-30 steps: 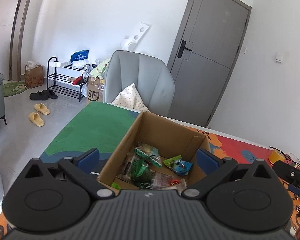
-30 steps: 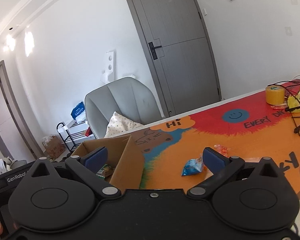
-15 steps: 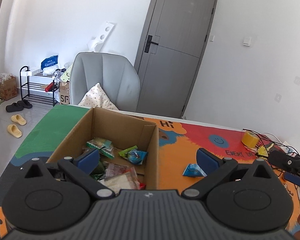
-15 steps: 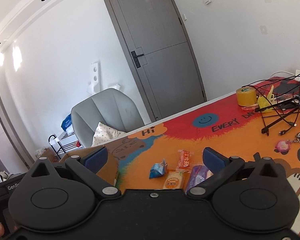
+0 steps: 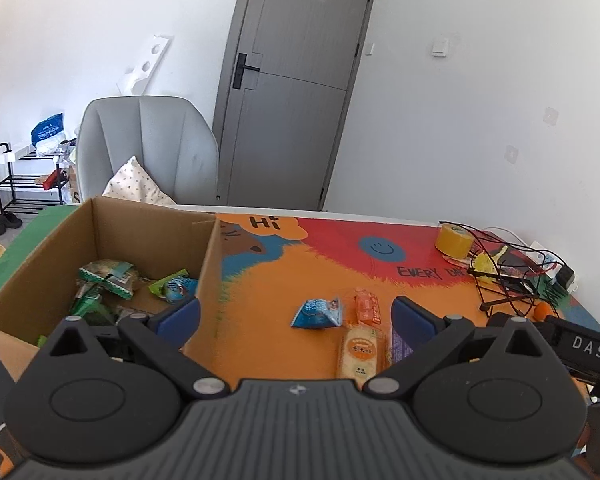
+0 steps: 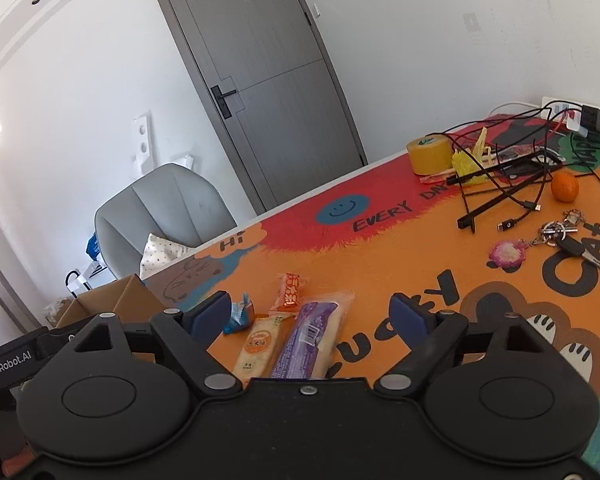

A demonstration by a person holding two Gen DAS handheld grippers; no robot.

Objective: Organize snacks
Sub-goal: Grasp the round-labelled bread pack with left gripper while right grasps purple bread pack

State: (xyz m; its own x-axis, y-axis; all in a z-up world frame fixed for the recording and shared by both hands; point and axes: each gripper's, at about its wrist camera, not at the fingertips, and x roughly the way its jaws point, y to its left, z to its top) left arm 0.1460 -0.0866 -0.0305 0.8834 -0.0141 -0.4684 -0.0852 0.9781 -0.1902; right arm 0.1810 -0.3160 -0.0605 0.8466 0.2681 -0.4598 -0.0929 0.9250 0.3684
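Cardboard box point(image 5: 148, 236) — open-topped — holds green and blue snack packets point(image 5: 132, 280).

four loose snacks point(image 6: 300, 332) beside box point(image 5: 148, 240)

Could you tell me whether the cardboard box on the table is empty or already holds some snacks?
Partly filled: the open cardboard box holds several snack packets on its floor, well below the rim.

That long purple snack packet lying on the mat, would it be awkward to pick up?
The purple packet is probably light, being a sealed plastic snack wrapper. Its glossy film may be slippery. It is long, so gripped at one end it might droop. It lies flat, so it is unlikely to roll.
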